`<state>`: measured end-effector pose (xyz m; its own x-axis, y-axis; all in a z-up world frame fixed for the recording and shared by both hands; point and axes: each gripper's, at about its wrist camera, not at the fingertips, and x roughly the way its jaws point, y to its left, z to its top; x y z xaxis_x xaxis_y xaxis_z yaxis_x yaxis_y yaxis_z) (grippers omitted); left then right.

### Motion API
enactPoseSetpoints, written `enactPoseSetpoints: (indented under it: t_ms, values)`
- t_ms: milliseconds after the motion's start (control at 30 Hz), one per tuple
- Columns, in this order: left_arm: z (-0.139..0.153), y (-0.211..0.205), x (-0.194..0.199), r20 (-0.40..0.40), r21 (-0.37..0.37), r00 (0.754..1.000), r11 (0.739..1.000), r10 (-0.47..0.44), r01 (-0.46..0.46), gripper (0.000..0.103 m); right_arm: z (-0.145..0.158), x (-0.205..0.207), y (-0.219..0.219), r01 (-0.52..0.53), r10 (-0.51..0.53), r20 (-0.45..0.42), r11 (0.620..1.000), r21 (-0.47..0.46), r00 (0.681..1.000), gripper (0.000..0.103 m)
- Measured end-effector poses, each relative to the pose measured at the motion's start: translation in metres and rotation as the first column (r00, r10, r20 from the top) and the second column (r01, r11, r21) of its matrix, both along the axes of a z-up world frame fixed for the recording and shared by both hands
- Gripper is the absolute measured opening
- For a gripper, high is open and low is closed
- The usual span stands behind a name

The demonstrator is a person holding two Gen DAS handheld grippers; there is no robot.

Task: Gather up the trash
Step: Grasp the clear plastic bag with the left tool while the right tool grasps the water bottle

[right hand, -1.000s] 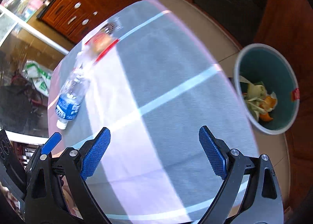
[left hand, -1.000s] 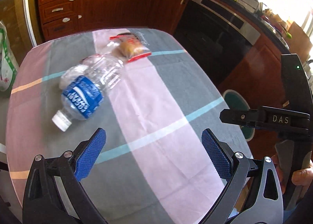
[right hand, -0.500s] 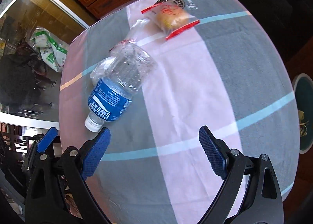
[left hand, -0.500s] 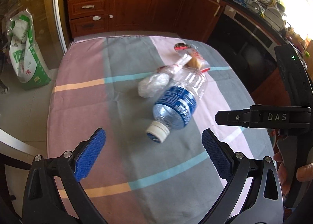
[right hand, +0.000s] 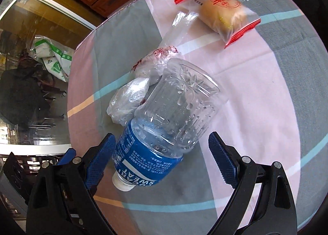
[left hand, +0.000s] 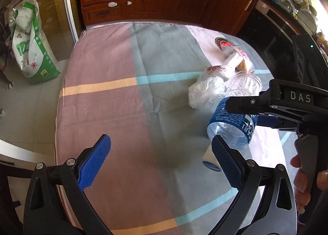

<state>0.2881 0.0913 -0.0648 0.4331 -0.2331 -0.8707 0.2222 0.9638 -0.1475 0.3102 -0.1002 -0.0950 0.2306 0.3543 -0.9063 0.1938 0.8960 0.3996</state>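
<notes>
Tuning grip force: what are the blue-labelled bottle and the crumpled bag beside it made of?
Blue-labelled clear bottle: looks like thin rigid plastic, glossy and ribbed, with droplets visible through it. Crumpled translucent bag: apparently soft plastic film, wrinkled and shiny.

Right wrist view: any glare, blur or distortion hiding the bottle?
Right wrist view: sharp, the bottle readable between the open right claw fingers; fisheye bends the table edge. Left wrist view: window glare washes out the upper right corner, and the right claw's arm crosses the bottle.
</notes>
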Motion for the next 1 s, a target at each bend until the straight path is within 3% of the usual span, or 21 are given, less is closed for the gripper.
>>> enactPoseSetpoints:
  t_ms: [67, 167, 400, 633, 700, 767, 800, 833, 1000]
  values:
    - [-0.003, -0.005, 0.004, -0.006, 0.015, 1.000, 1.000, -0.003, 0.003, 0.099, -0.002, 0.002, 0.002, -0.010, 0.010, 0.018, 1.000, 0.006, 1.000, 0.086]
    - [-0.006, -0.013, 0.013, -0.006, 0.032, 1.000, 0.999, -0.020, 0.020, 0.099, 0.004, 0.001, 0.001, -0.034, 0.035, 0.062, 0.999, -0.024, 0.997, 0.074]
    - [-0.007, -0.050, 0.035, -0.009, 0.026, 0.997, 0.997, -0.070, 0.071, 0.099, 0.011, -0.009, -0.044, -0.027, 0.039, 0.089, 0.991, -0.132, 0.995, 0.073]
    - [-0.022, -0.084, 0.062, -0.033, 0.036, 0.996, 0.996, -0.077, 0.078, 0.098, 0.009, -0.015, -0.086, -0.005, 0.018, 0.081, 0.988, -0.157, 0.997, 0.073]
    - [-0.024, -0.090, 0.065, -0.017, 0.054, 0.997, 0.996, -0.075, 0.076, 0.088, 0.009, -0.016, -0.091, -0.006, 0.022, 0.089, 0.985, -0.171, 0.996, 0.073]
    - [-0.028, -0.095, 0.067, -0.032, 0.071, 0.997, 0.995, -0.074, 0.076, 0.065, 0.010, -0.015, -0.094, -0.016, 0.035, 0.097, 0.981, -0.192, 0.995, 0.073]
    - [-0.028, -0.097, 0.066, -0.012, 0.102, 0.998, 0.993, -0.063, 0.064, 0.058, 0.010, -0.015, -0.095, -0.018, 0.037, 0.098, 0.981, -0.194, 0.994, 0.073]
    - [-0.028, -0.099, 0.065, -0.005, 0.123, 0.998, 0.991, -0.060, 0.060, 0.044, 0.010, -0.015, -0.097, -0.020, 0.039, 0.099, 0.981, -0.192, 0.994, 0.073]
    - [-0.022, -0.100, 0.053, 0.006, 0.117, 1.000, 0.993, -0.029, 0.028, 0.035, 0.010, -0.020, -0.105, -0.014, 0.030, 0.104, 0.988, -0.155, 0.994, 0.074]
